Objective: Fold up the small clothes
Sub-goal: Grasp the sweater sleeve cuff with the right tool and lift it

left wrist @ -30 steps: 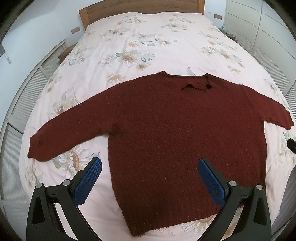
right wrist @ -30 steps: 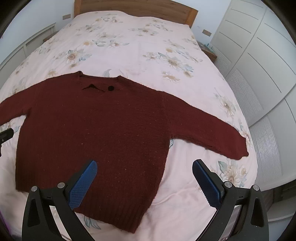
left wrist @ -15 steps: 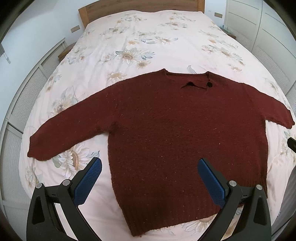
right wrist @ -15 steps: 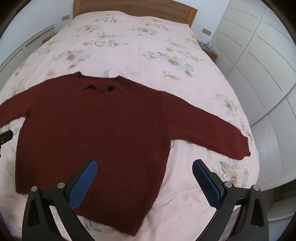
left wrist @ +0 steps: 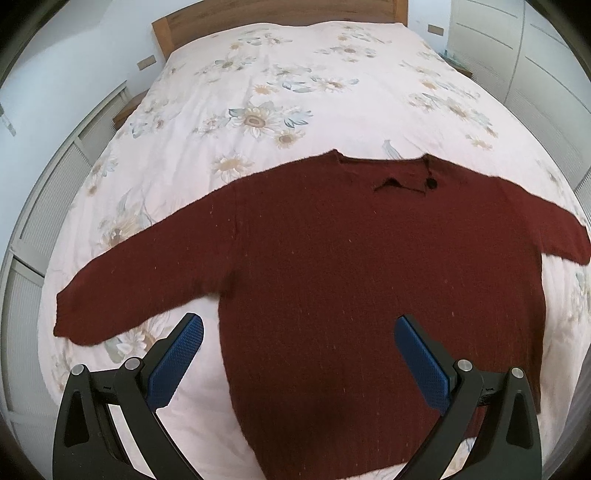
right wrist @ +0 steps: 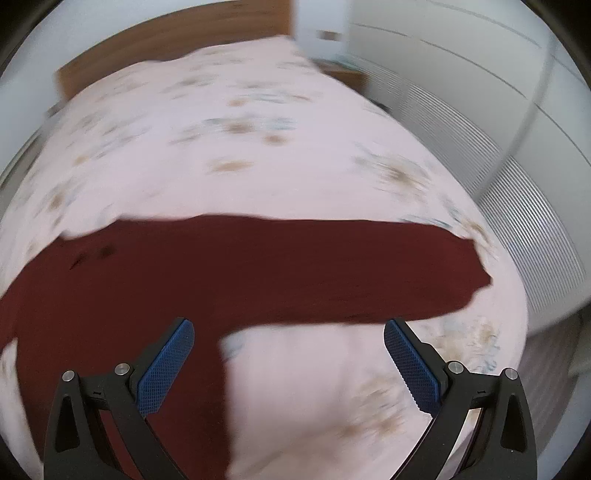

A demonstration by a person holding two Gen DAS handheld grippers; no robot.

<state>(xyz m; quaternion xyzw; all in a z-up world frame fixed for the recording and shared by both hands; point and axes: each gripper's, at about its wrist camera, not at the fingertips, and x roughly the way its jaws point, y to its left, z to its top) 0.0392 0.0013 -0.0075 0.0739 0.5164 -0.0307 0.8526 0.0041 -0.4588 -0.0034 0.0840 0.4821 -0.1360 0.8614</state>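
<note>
A dark red knitted sweater (left wrist: 369, 277) lies flat and face up on the bed, both sleeves spread out to the sides, collar at the far side. My left gripper (left wrist: 299, 343) is open and empty, hovering over the sweater's lower left part near the hem. In the right wrist view the sweater (right wrist: 258, 266) is blurred; its right sleeve stretches across the view to a cuff at the right. My right gripper (right wrist: 288, 349) is open and empty, just in front of that sleeve, near the armpit.
The bed has a pale pink floral cover (left wrist: 295, 92) and a wooden headboard (left wrist: 258, 11). White slatted wardrobe doors (right wrist: 517, 166) stand along the right side, and more white doors (left wrist: 44, 206) along the left.
My right gripper has swung quickly to the right and closer to the bed, now facing the right sleeve; its view is motion-blurred. My left gripper has moved a little lower and closer to the sweater.
</note>
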